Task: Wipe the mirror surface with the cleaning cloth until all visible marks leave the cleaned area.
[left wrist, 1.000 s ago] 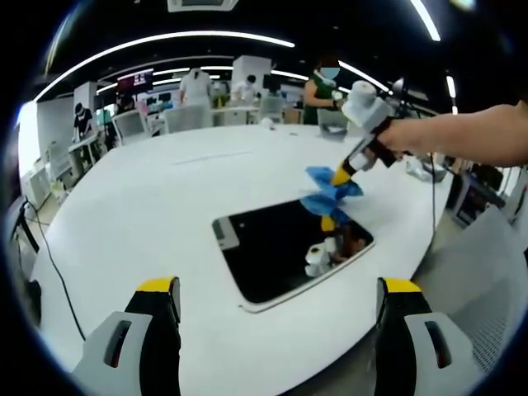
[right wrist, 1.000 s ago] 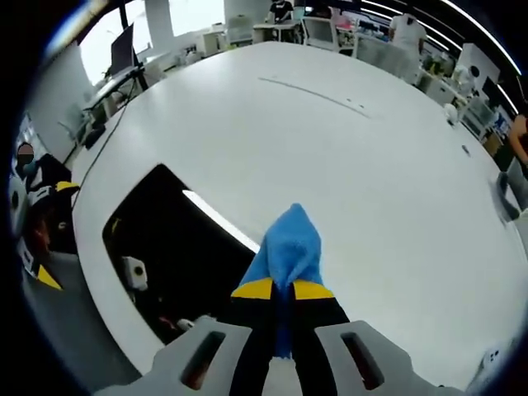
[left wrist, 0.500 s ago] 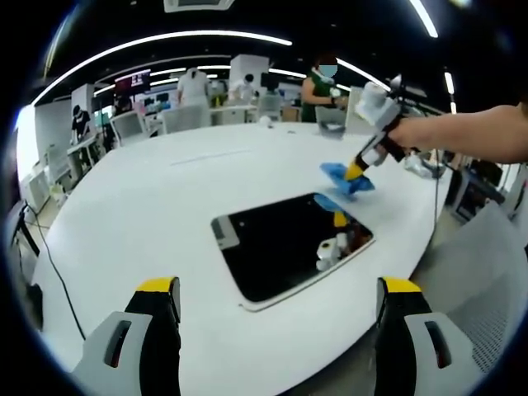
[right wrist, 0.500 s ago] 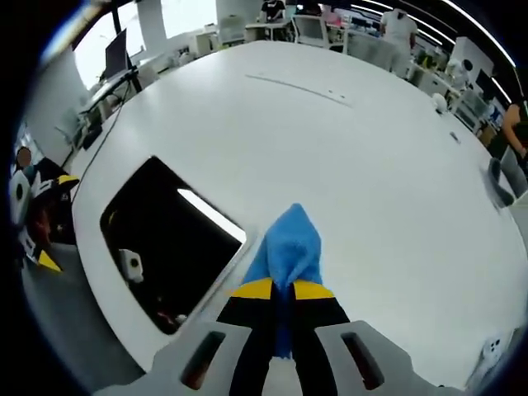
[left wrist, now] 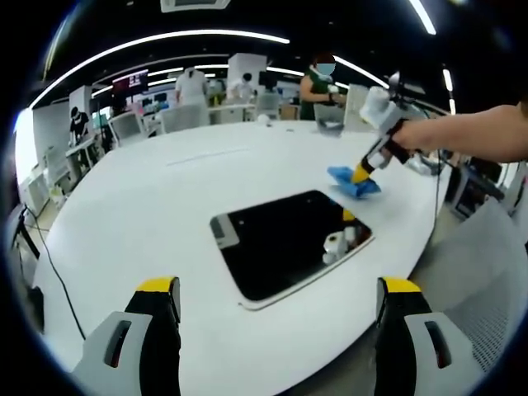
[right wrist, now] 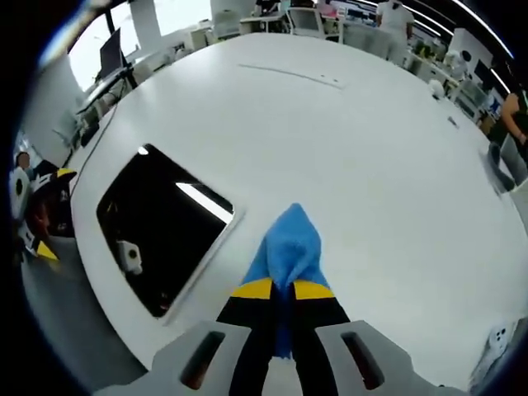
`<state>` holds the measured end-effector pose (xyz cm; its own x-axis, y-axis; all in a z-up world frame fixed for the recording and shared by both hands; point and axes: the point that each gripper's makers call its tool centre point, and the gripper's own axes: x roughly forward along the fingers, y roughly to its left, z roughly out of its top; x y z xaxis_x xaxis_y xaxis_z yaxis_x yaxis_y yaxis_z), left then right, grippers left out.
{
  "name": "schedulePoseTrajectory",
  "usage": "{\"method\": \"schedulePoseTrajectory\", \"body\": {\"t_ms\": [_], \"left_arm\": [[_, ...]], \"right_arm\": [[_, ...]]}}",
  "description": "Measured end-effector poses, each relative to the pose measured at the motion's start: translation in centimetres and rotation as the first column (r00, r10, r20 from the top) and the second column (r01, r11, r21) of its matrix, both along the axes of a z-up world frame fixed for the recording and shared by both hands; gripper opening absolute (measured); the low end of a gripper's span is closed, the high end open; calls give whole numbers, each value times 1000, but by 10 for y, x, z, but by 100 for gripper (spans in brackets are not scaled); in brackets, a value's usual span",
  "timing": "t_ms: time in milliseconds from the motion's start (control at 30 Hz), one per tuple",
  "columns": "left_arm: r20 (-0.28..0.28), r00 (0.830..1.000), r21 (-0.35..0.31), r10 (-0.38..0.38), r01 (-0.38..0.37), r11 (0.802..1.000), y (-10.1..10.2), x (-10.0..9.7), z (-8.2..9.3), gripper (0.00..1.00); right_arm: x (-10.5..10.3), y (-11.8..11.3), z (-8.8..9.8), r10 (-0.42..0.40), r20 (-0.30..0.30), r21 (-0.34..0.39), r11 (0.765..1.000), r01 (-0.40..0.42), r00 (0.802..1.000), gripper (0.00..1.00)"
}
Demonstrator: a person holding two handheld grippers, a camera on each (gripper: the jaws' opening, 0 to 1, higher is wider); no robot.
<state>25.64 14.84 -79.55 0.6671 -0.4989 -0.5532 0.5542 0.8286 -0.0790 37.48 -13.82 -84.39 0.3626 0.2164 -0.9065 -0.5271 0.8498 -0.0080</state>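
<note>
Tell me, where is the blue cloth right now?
The blue cloth is pinched in the right gripper, resting on the white table just beside the mirror, off its glass.

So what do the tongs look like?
The left tongs have two chunky grey arms with slots, black inner faces and yellow caps on top. The right tongs look alike: grey slotted bodies, black arms, yellow bands at the tips. In the left gripper view, the right tongs carry a white box on top.

one mirror [left wrist: 285,242], one blue cloth [right wrist: 288,247], one white table [left wrist: 148,198], two hand-held grippers [left wrist: 272,301] [right wrist: 280,290]
</note>
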Motion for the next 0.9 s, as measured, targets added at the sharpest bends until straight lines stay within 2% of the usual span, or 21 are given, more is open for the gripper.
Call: {"method": "schedulePoseTrajectory", "body": {"t_ms": [267, 433, 567, 700, 767, 900], "left_arm": [[0, 1000, -3, 2, -2, 1000, 0, 0, 0, 99], [-3, 1000, -8, 6, -6, 1000, 0, 0, 0, 99], [-3, 1000, -9, 6, -6, 1000, 0, 0, 0, 99], [-4, 1000, -11, 7, -7, 1000, 0, 0, 0, 99], [-5, 1000, -11, 9, -9, 1000, 1, 0, 0, 99], [-5, 1000, -11, 10, -10, 1000, 1, 0, 0, 99]], "right_arm": [[-7, -5, -13, 23, -12, -10, 1000, -23, 1000, 3], [-5, -8, -17, 72, 13, -39, 997, -72, 997, 9], [0, -12, -16, 93, 39, -60, 994, -90, 995, 17], [5, -18, -16, 80, 44, -44, 996, -79, 996, 25], [6, -16, -17, 61, 33, -3, 998, -61, 998, 28], [6, -14, -18, 59, 37, 21, 998, -60, 998, 34]]}}
